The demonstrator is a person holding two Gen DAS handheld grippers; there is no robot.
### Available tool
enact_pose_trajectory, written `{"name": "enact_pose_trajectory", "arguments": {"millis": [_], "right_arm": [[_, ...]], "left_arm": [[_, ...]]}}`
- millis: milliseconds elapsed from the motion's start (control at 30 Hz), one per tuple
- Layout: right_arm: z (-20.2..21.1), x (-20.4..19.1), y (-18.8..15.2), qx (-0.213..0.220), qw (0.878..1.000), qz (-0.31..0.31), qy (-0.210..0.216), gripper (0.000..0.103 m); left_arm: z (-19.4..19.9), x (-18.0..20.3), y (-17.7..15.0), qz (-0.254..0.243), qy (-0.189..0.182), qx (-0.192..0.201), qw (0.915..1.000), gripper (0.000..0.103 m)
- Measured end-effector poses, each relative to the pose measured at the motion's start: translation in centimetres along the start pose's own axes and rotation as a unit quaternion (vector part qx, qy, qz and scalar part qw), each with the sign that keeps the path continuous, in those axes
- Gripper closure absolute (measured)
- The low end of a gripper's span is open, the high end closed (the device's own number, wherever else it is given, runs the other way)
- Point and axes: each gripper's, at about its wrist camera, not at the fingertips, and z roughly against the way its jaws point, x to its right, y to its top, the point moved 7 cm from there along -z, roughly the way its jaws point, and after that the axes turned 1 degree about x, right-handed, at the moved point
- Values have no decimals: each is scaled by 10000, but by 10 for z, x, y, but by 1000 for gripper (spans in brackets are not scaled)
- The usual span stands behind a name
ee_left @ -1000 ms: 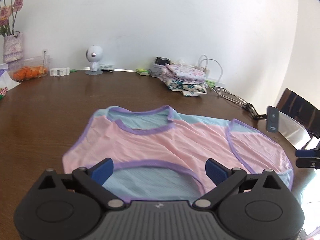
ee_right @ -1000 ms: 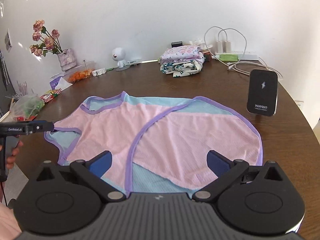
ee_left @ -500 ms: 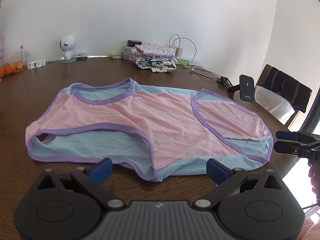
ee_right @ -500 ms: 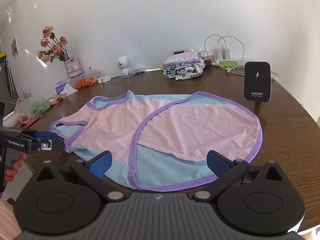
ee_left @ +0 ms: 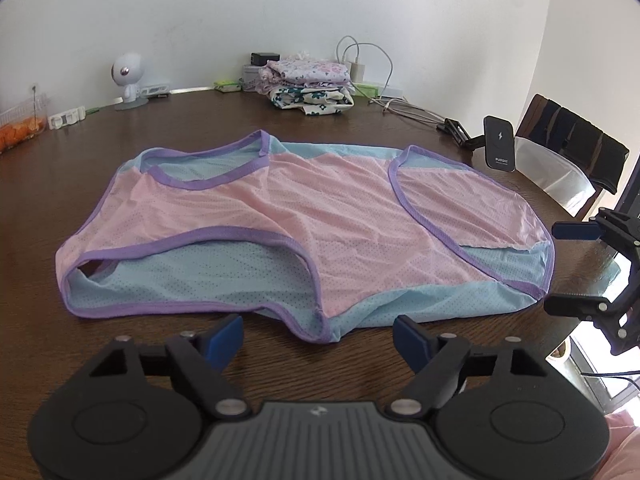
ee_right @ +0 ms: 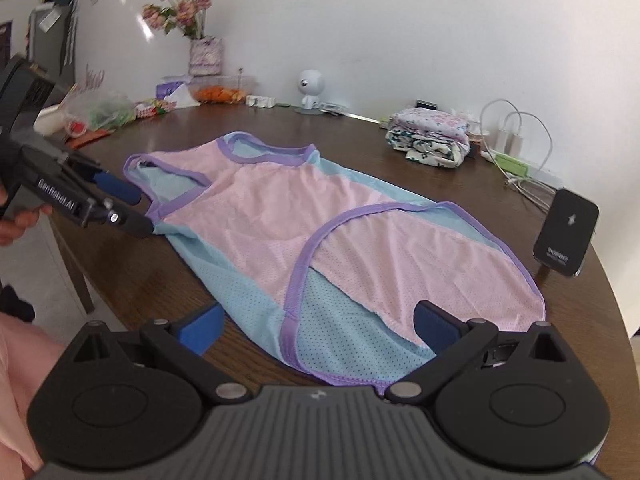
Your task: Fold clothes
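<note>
Lying flat, vest (ee_left: 304, 236); far hem cut off by right tongs (ee_right: 320, 330); both tongs wide apart, empty.

home dining room | wooden table (ee_left: 60, 184) | flower vase (ee_right: 205, 56) | folded laundry (ee_left: 308, 84) | chair (ee_left: 568, 160)

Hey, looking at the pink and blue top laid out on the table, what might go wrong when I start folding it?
1. The top lies with its near hem at the table edge, so a one-sided pull may drag it off.
2. The phone stand sits close to the hem; a swung fold might knock it.
3. The mesh looks thin and slippery, and both the left gripper and right gripper are open, so a shallow pinch may catch one layer.
</note>
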Motion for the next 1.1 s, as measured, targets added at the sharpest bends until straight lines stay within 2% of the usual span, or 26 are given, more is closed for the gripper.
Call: {"name": "enact_pose_trajectory", "arguments": {"millis": [33, 133, 200, 233, 300, 367, 400, 433, 467, 500, 800, 1000, 1033, 1100], "right_arm": [[-2, -5, 3, -58, 9996, 262, 44, 0], [-9, -22, 10, -242, 9950, 944, 208, 1], [-15, -34, 11, -385, 9899, 1332, 298, 11], [-18, -39, 10, -456, 9869, 1510, 329, 14], [-23, -48, 9, -569, 9810, 1812, 383, 24], [-27, -52, 10, -567, 9782, 1949, 437, 28], [-28, -54, 12, -577, 9769, 2012, 436, 34], [-30, -56, 13, -586, 9755, 2077, 434, 38], [-31, -57, 14, -587, 9737, 2162, 423, 48], [-33, -60, 15, -584, 9716, 2252, 427, 51], [-54, -91, 32, -450, 9598, 2717, 542, 51], [-69, -102, 43, -484, 9545, 2914, 417, 53], [-71, -104, 44, -493, 9535, 2947, 396, 54], [-73, -105, 43, -572, 9510, 3019, 354, 70]], "left_arm": [[-2, -3, 1, 70, 4, -73, 9999, 39], [-7, -8, 4, 134, 65, -213, 9997, 50], [-8, -10, 6, 130, 115, -247, 9995, 57], [-8, -11, 6, 159, 88, -262, 9995, 70], [-10, -13, 8, 237, 32, -302, 9993, 90], [-11, -15, 9, 327, -24, -339, 9989, 93], [-12, -17, 10, 406, -76, -363, 9985, 98], [-12, -19, 10, 495, -140, -380, 9980, 98], [-12, -21, 12, 582, -201, -380, 9974, 99], [-11, -22, 14, 654, -232, -367, 9969, 99], [-6, -32, 40, 1127, -523, -154, 9921, 99], [-3, -32, 54, 1418, -930, -164, 9854, 99], [-3, -33, 56, 1433, -967, -160, 9848, 99], [0, -35, 59, 1434, -1019, -149, 9843, 100]]}}
